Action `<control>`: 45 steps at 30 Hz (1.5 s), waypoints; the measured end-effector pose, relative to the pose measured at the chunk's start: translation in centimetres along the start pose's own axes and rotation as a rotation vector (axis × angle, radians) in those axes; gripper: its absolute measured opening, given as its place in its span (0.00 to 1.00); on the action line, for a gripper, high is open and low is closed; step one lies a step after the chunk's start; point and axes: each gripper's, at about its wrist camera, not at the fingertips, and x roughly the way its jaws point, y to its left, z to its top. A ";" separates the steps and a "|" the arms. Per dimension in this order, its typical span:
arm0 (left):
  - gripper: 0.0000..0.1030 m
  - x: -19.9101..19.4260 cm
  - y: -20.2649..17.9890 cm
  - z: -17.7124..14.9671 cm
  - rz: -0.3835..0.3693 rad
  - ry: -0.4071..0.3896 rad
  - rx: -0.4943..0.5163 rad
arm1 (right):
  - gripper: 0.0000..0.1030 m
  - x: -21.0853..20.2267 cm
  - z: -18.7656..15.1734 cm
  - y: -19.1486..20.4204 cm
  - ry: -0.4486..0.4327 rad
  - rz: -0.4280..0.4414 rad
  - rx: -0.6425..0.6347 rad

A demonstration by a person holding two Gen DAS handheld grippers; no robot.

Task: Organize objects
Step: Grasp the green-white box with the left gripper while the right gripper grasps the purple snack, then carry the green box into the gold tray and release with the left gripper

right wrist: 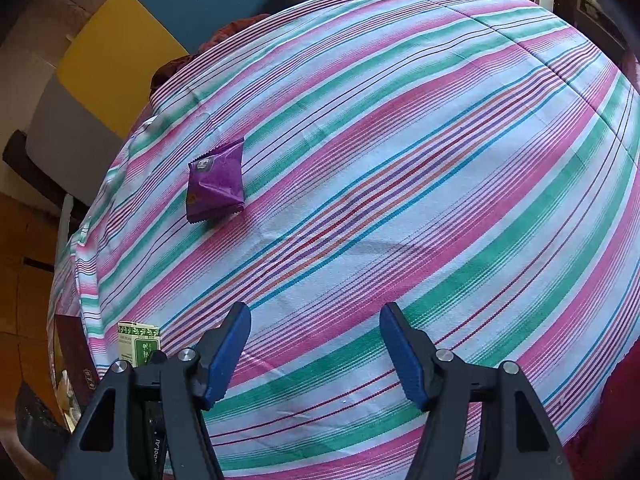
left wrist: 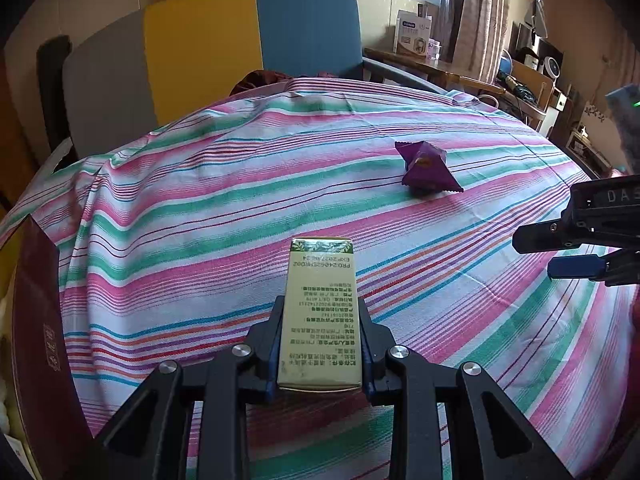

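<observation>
1. Far left in the left wrist view there's a dark maroon box [left wrist: 38, 320], flat-sided and card-like, with small gold print on it, sitting at the edge of the desk [left wrist: 200, 208]. The desk is covered in a woven cotton-looking cloth with pink, green, white and thin blue/red stripes, a bit wrinkled near the far edge.
2. Centre: the left hand-held gripper [left wrist: 320, 320] is clamped on a tall cream carton [left wrist: 320, 312], a slim rectangular cardboard box with a green leafy band on its end and rows of small printed text down the face. Blue pads press both long sides, and the carton juts forward over the cloth.
3. Right of that, further back, a purple snack packet [left wrist: 428, 168] lies on the cloth, well apart from the carton. It's shiny crinkly foil, pillow-shaped, with zigzag sealed ends.
4. Far right edge: the right hand-held gripper [left wrist: 560, 252] pokes in sideways, black plastic with a blue pad.
5. In its own view the right hand-held gripper [right wrist: 316, 340] is spread wide with nothing between the ribbed blue pads, hanging over bare striped cloth. The purple snack packet [right wrist: 216, 184] is up-left of it, and the carton [right wrist: 138, 340] shows at lower left.
</observation>
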 end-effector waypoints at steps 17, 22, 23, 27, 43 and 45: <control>0.30 0.0 0.7 -0.1 -0.041 -0.003 -0.033 | 0.66 0.4 1.7 2.9 -0.048 -0.005 -0.121; 0.30 0.0 0.8 -0.1 -0.049 -0.002 -0.039 | 0.66 2.0 4.6 5.2 -0.083 -0.002 -0.170; 0.30 0.0 0.8 -0.1 -0.051 -0.002 -0.041 | 0.66 2.3 5.1 5.7 -0.088 0.004 -0.172; 0.31 0.0 0.9 -0.1 -0.057 -0.002 -0.046 | 0.66 4.1 7.0 7.8 -0.106 -0.009 -0.158; 0.31 -0.1 0.9 -0.2 -0.055 -0.003 -0.042 | 0.31 4.0 1.4 6.7 0.076 -0.050 -0.422; 0.31 -0.1 0.8 -0.2 -0.050 -0.003 -0.038 | 0.31 3.3 -0.2 5.8 0.077 -0.034 -0.428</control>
